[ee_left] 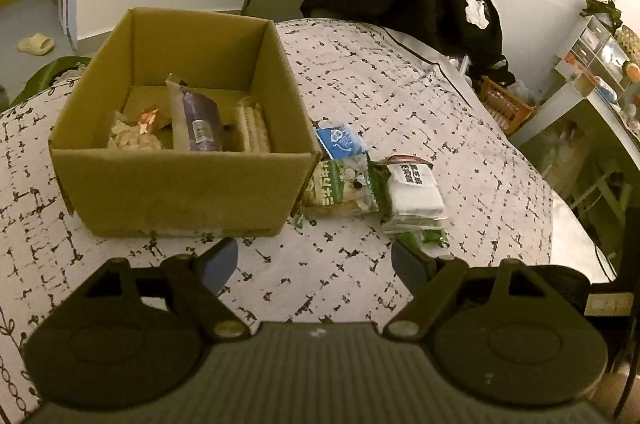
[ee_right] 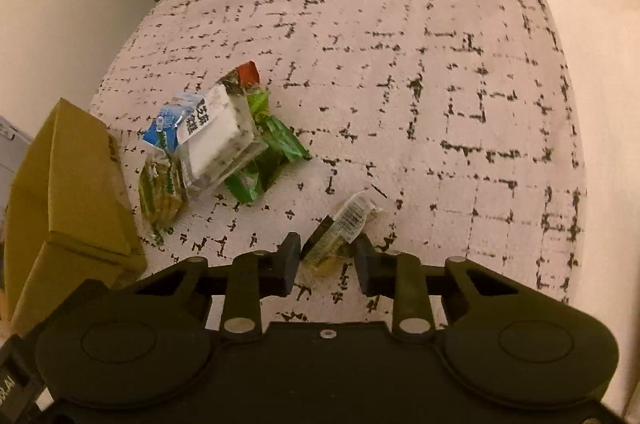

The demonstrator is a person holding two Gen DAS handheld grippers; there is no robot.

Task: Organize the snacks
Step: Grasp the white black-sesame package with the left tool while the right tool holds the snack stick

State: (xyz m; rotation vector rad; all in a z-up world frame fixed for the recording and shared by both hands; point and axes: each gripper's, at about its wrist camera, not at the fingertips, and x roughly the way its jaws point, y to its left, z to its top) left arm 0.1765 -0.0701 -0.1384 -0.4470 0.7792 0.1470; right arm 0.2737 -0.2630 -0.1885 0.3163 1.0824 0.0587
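We see the right tongs [ee_right: 327, 260] clamped on a small snack packet [ee_right: 340, 228] lying on the patterned cloth [ee_right: 400, 64]. The left tongs [ee_left: 314, 264] stand apart near the cardboard box [ee_left: 180, 192].

Cardboard box [ee_left: 184, 160] on the patterned cloth [ee_left: 400, 96], at ten o'clock from the left gripper [ee_left: 314, 264]. Inside it, side by side: a crumpled packet [ee_left: 134, 136] at left, a long packet [ee_left: 198, 124] in the middle, a ribbed packet [ee_left: 254, 128] at right. Just beside the box's right wall, at one o'clock, a pile of snack packets [ee_left: 376, 184], some overlapping. In the right wrist view, a single small packet [ee_right: 340, 232] lies apart from the pile, at twelve o'clock, between the fingers of the right gripper [ee_right: 327, 256].
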